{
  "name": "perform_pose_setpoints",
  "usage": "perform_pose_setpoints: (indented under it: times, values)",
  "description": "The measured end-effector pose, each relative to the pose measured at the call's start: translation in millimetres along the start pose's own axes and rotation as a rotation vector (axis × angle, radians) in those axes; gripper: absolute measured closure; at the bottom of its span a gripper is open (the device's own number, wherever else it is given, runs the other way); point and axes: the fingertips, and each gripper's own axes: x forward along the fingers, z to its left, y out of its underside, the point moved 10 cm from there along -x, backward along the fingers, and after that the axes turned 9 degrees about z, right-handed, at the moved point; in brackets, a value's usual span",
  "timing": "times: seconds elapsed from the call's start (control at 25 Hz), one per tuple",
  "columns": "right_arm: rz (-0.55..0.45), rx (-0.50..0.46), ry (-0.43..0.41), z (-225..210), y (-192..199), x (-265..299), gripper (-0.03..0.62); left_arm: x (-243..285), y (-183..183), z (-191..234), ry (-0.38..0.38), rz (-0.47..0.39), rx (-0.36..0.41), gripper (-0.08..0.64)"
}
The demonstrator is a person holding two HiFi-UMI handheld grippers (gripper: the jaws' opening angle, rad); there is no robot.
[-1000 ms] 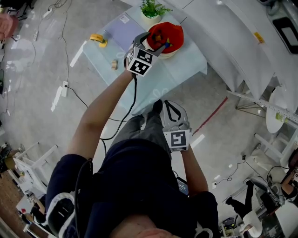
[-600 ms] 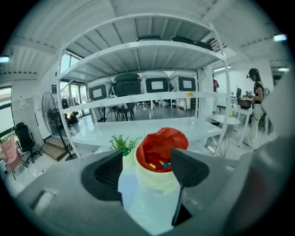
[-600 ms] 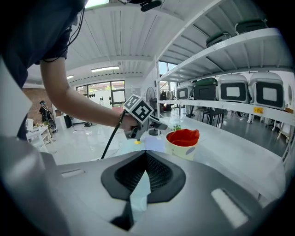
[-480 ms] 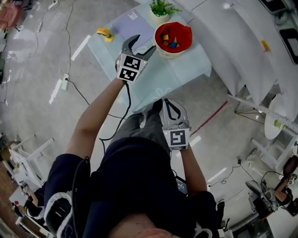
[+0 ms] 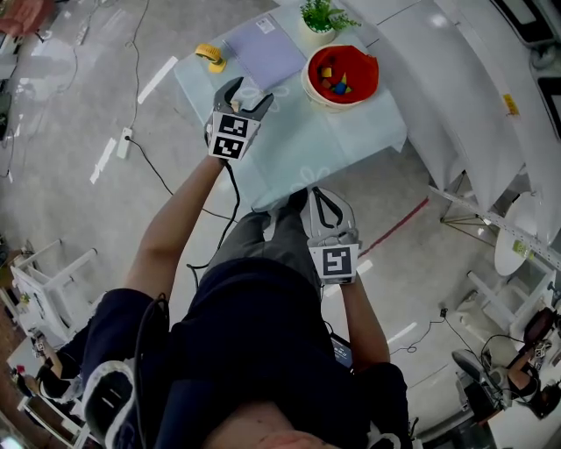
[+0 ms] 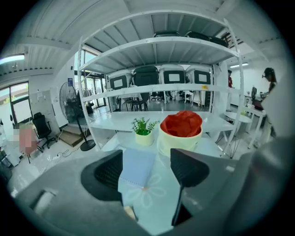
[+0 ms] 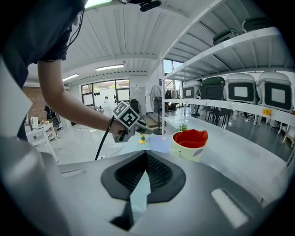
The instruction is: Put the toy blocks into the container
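The container is a cream bowl with a red lining [image 5: 342,74]; several coloured blocks lie inside it. It stands at the far right of the pale blue table [image 5: 307,145]. My left gripper [image 5: 248,90] hovers open over the table's left part, well left of the bowl. In the left gripper view its jaws [image 6: 147,161] hold nothing, and a small tan block [image 6: 130,213] lies on the table low between them; the bowl [image 6: 180,133] is ahead. My right gripper [image 5: 314,197] is shut and empty, held by my legs below the table's near edge.
A lilac notebook [image 5: 263,48] lies behind the left gripper, a yellow toy [image 5: 209,55] at the table's far left corner, a small potted plant [image 5: 320,17] beside the bowl. White shelving runs along the right. Cables cross the floor on the left.
My left gripper has drawn back from above the bowl and moved left over the table, still open. The right gripper has stayed where it was.
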Motion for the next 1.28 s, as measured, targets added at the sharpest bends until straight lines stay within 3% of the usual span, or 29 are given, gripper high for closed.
perform_pose_setpoints:
  times: [0.4, 1.28]
  values:
    - [0.023, -0.016, -0.020, 2, -2, 9, 0.594, 8, 51, 18, -0.033, 0.074, -0.059, 0.218]
    - [0.064, -0.024, -0.037, 9, 2, 21, 0.594, 57, 156, 36, -0.060, 0.357, -0.125, 0.225]
